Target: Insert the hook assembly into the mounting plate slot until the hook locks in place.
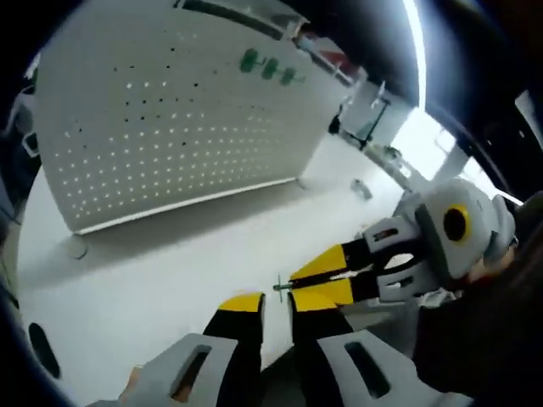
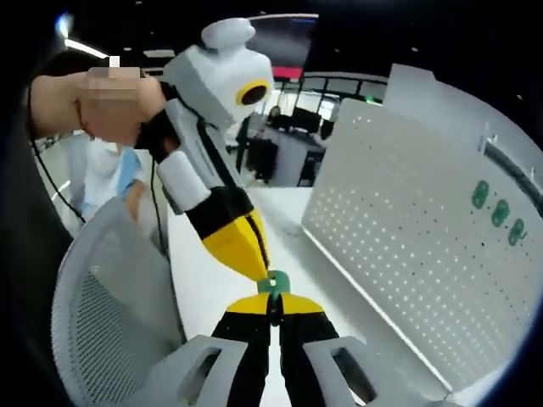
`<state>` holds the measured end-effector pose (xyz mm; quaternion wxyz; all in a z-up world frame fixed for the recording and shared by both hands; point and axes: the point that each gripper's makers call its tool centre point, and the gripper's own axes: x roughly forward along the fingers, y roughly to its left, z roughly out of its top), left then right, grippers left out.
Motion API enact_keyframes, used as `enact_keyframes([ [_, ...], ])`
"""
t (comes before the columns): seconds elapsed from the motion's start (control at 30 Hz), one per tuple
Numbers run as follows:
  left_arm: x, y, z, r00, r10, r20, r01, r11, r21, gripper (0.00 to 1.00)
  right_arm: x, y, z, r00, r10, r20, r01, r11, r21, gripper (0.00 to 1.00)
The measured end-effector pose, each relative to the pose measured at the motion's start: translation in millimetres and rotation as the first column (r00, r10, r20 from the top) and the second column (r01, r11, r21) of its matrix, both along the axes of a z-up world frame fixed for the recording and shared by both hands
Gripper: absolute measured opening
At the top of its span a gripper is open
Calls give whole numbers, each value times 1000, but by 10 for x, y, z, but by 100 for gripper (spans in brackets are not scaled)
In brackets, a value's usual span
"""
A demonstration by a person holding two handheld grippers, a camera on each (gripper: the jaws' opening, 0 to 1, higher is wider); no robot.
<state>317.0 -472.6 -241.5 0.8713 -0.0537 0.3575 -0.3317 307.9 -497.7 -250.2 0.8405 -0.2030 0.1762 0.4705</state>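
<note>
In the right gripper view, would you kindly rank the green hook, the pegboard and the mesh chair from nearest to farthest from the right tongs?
1. Green hook, at the right tongs tips.
2. and 3. Mesh chair at left and pegboard at right: too close to call.

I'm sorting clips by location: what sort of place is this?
Probably an office or lab workspace: a white perforated pegboard standing on a white table, a mesh office chair, and desks behind.

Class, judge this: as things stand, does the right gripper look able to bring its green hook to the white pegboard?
Probably yes. The right gripper holds the green hook, and bare table lies before the pegboard. The left gripper crowds the hook.
</note>
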Motion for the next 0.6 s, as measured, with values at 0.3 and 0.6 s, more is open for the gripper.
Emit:
enact_keyframes([
  [0.3,75,-22,254,982,-13,190,18,1000,-22,52,231,-213,206,986,-131,-100,146,975,168,0],
  [0.6,89,-84,567,936,22,351,12,996,-93,81,416,-308,394,976,-176,-128,203,946,251,0],
])
